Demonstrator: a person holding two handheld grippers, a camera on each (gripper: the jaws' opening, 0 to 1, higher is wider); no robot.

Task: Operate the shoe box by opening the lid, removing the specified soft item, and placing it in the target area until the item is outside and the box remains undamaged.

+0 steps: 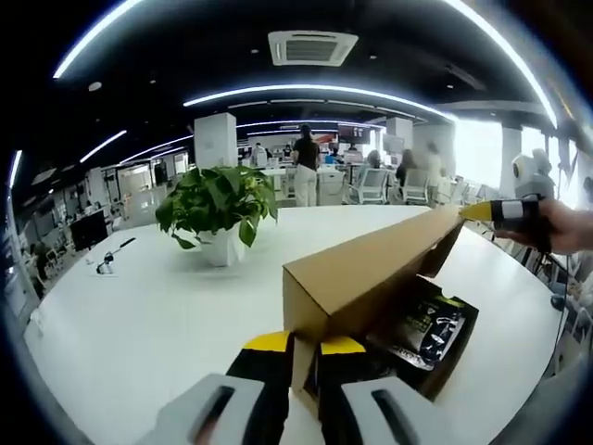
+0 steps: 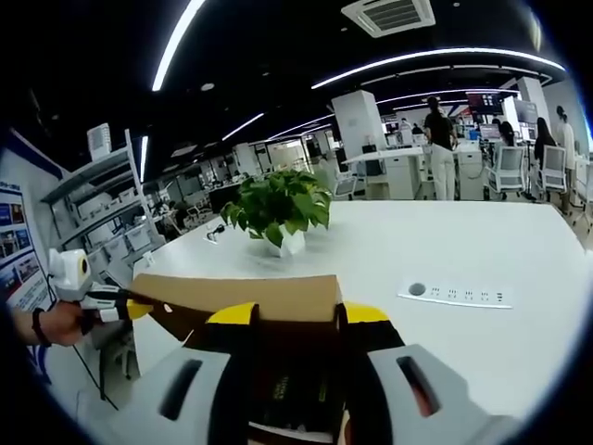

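One raised cardboard lid (image 1: 371, 269) is pinched by the left gripper (image 1: 296, 345) and the right gripper (image 2: 298, 313); a power strip (image 2: 454, 295) is seen from the right gripper view, one potted plant (image 1: 218, 209) from both.

At the bottom centre of the right gripper view, the right gripper (image 2: 295, 320) has its yellow-tipped jaws set on either side of the raised cardboard lid (image 2: 243, 293) of the shoe box (image 2: 287, 389), apparently gripping its edge. At the left edge, the left gripper (image 2: 139, 308) touches the lid's far corner. A potted plant (image 2: 278, 211) stands upper centre on the white table (image 2: 445, 250), a power strip (image 2: 452, 295) at right.
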